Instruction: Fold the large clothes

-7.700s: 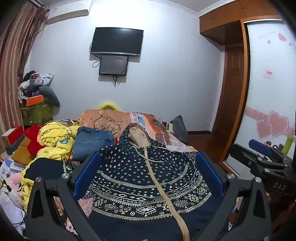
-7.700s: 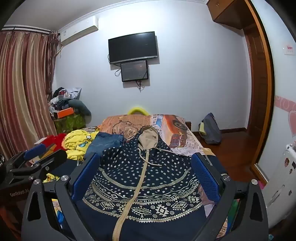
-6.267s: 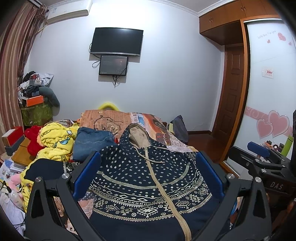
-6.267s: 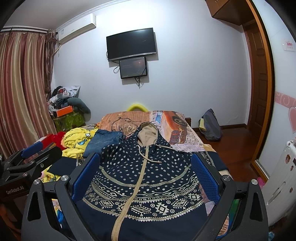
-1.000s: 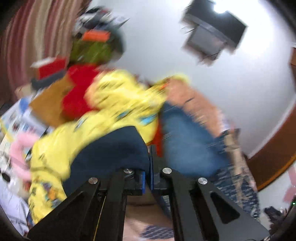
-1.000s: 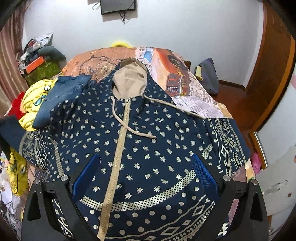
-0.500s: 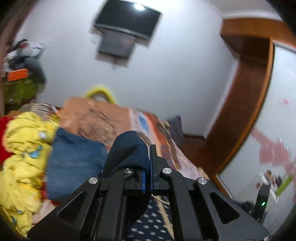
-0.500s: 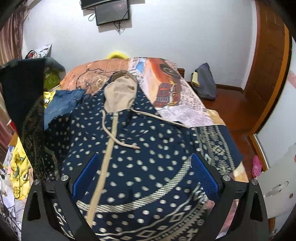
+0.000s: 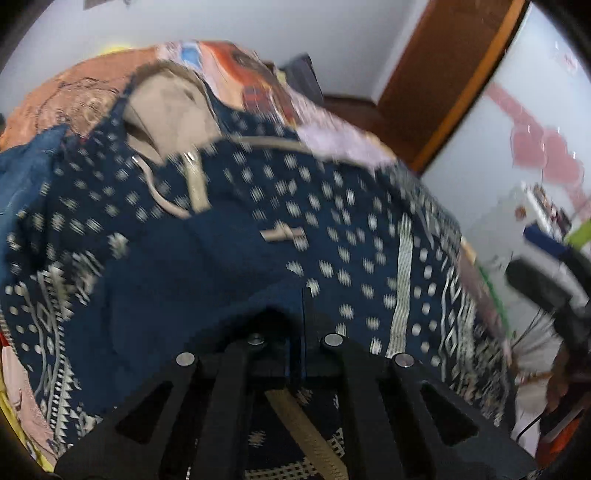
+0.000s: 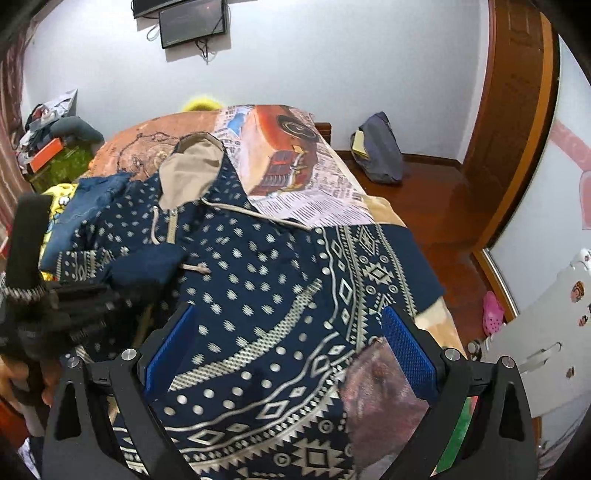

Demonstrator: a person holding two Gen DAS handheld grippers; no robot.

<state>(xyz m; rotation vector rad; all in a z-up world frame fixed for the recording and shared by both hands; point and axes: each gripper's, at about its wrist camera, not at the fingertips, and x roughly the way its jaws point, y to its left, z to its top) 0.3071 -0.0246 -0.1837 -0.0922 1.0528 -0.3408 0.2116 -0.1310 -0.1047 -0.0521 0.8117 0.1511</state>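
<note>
A navy hoodie (image 10: 266,280) with pale dots and geometric bands lay face up across the bed (image 10: 295,147), its tan-lined hood (image 10: 192,170) toward the head of the bed and its hem at the foot edge, under both cameras. One sleeve (image 10: 373,266) stretched out to the bed's right edge. The other sleeve (image 10: 144,266) lay folded in over the chest, its plain navy cuff near the tan zipper (image 10: 171,227) and a drawstring end (image 10: 195,268).

The left gripper (image 9: 301,295) was clenched on that cuff; in the left wrist view dark cloth bunched between the closed black fingers, though motion blur softened the detail. In the right wrist view the same gripper showed as a blurred black shape at the hoodie's left side, with part of a hand (image 10: 22,376) on its grip.

The right gripper (image 10: 288,347) hovered over the lower front of the hoodie with its blue pads (image 10: 406,350) spread wide and nothing between them.

The bedspread showed a printed red vehicle (image 10: 288,144) and newspaper-style columns (image 10: 317,199), too small to read. Jeans (image 10: 88,195) and a yellow garment (image 10: 59,199) lay along the bed's left edge. A dark bag (image 10: 376,155) sat on the wooden floor by the wall, a screen (image 10: 192,22) hung above the headboard, and a pink shoe (image 10: 493,312) lay near the foot corner. No readable brand or label was visible.
</note>
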